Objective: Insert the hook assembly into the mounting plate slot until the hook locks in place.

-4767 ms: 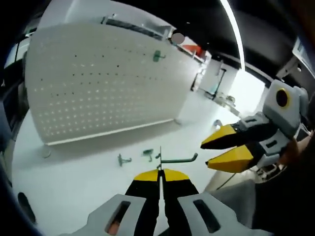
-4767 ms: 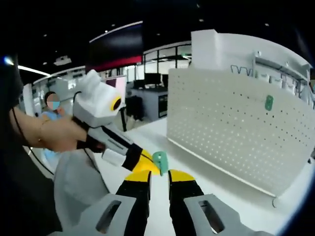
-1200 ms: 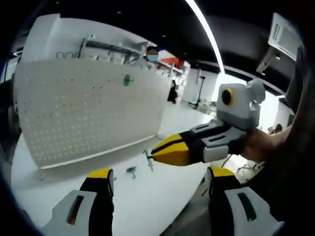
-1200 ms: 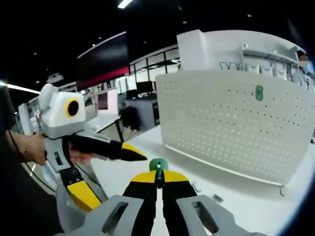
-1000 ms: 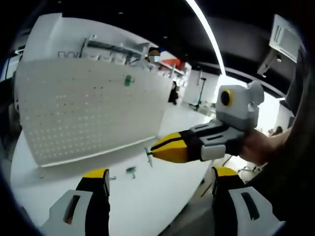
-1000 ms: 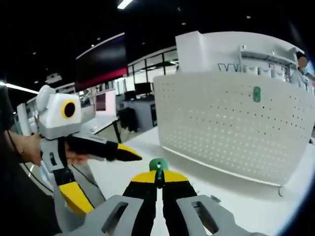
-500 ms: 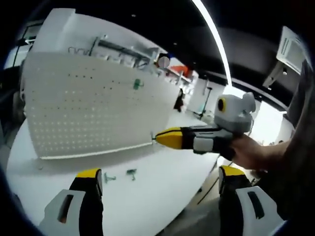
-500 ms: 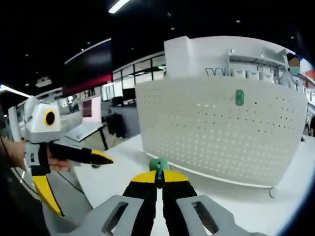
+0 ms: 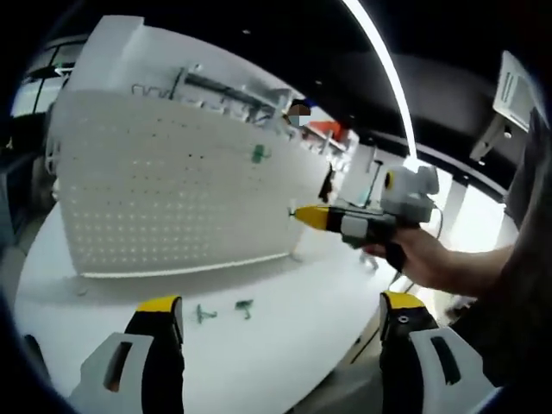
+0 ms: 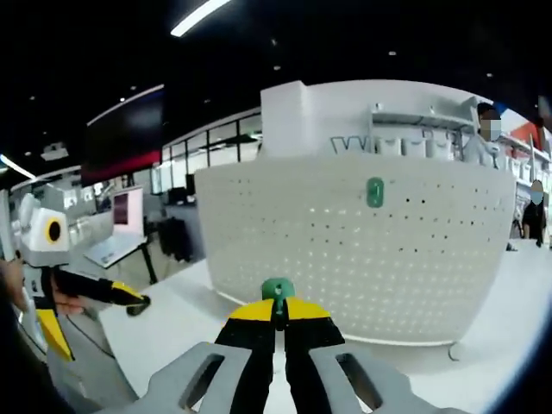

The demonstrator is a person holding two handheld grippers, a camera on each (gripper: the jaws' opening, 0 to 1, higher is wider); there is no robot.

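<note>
Left gripper (image 9: 280, 332): jaws spread wide apart, nothing between the yellow tips; seen from the side at the edge of the right gripper view (image 10: 95, 297), gripped by a hand (image 10: 13, 285).
Right gripper (image 10: 278, 312): jaws closed together, pinching a small green hook (image 10: 278, 289) at the tips.
Right hand (image 9: 423, 259): wrapped around the handle, arm stretched forward, gripper level.
</note>
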